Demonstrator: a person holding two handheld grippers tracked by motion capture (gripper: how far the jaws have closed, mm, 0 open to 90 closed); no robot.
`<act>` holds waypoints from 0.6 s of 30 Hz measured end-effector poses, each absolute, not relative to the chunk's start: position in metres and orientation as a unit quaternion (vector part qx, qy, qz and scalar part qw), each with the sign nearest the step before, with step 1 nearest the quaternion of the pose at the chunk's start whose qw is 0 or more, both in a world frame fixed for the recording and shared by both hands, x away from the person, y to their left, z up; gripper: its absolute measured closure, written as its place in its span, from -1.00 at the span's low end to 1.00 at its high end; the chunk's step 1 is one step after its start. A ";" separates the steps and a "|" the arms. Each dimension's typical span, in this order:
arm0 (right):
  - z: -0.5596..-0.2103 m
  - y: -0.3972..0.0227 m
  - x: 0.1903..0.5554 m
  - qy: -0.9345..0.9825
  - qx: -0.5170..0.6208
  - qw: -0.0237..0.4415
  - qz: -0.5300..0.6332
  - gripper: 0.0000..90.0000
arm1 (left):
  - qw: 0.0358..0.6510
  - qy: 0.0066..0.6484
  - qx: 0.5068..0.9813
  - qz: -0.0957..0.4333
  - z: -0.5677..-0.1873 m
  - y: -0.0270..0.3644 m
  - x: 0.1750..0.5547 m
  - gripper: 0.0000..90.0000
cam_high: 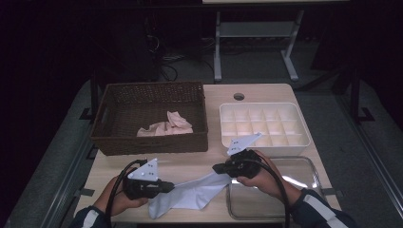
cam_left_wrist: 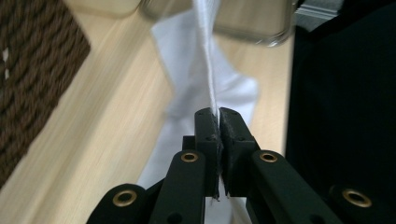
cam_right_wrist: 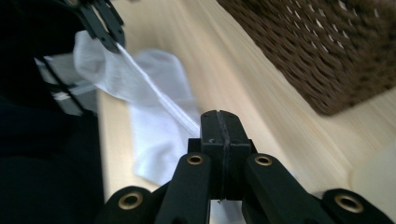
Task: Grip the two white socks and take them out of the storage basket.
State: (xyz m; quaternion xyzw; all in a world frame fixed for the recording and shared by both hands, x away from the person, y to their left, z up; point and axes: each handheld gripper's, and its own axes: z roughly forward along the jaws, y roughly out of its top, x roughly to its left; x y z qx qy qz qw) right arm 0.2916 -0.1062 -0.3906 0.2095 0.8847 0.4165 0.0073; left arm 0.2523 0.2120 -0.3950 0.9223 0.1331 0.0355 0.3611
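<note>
- The white sock (cam_high: 190, 194) lies near the front edge of the table (cam_high: 190, 161), thin, soft and creased, with one edge pulled up into a taut ridge between the two grippers.
- The left gripper (cam_high: 172, 186) has its jaws clamped on that edge at the heel end.
- The right gripper (cam_high: 215, 168) pinches the other end, jaws pressed together, beside the clear glass dish (cam_high: 304, 166).

High view: fixed overhead, near side, facing far across table (cam_high: 209, 164). 2 gripper views: close, low along jaws, facing each other. All 3 share white cloth (cam_high: 190, 194).
</note>
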 end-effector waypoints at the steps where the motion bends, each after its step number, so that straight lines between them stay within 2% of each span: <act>1: -0.394 -0.105 0.295 0.887 0.212 0.010 0.410 1.00 | 0.352 0.143 0.924 0.039 -0.400 0.213 0.259 0.85; 3: -0.403 -0.100 0.303 0.889 0.223 0.018 0.399 1.00 | 0.334 0.155 0.928 0.055 -0.407 0.215 0.268 0.85; 7: -0.417 -0.087 0.315 0.900 0.223 0.063 0.370 0.99 | 0.317 0.182 0.927 0.077 -0.422 0.218 0.283 0.84; 8: -0.420 -0.084 0.319 0.902 0.221 0.072 0.365 0.94 | 0.320 0.198 0.923 0.085 -0.424 0.219 0.286 0.73; 9: -0.424 -0.082 0.322 0.901 0.229 0.074 0.362 0.90 | 0.322 0.215 0.916 0.100 -0.425 0.222 0.288 0.49; 10: -0.427 -0.081 0.325 0.903 0.227 0.079 0.357 0.84 | 0.323 0.225 0.913 0.104 -0.424 0.225 0.289 0.56; 12: -0.430 -0.080 0.326 0.903 0.227 0.109 0.349 0.59 | 0.338 0.245 0.902 0.110 -0.421 0.231 0.288 0.36; 13: -0.432 -0.081 0.328 0.900 0.234 0.115 0.348 0.58 | 0.346 0.254 0.896 0.108 -0.418 0.233 0.286 0.22; 15: -0.430 -0.085 0.328 0.898 0.238 0.113 0.352 0.53 | 0.362 0.246 0.895 0.082 -0.414 0.235 0.277 0.17; 18: -0.425 -0.091 0.324 0.896 0.228 0.103 0.367 0.62 | 0.369 0.237 0.897 0.057 -0.411 0.231 0.259 0.05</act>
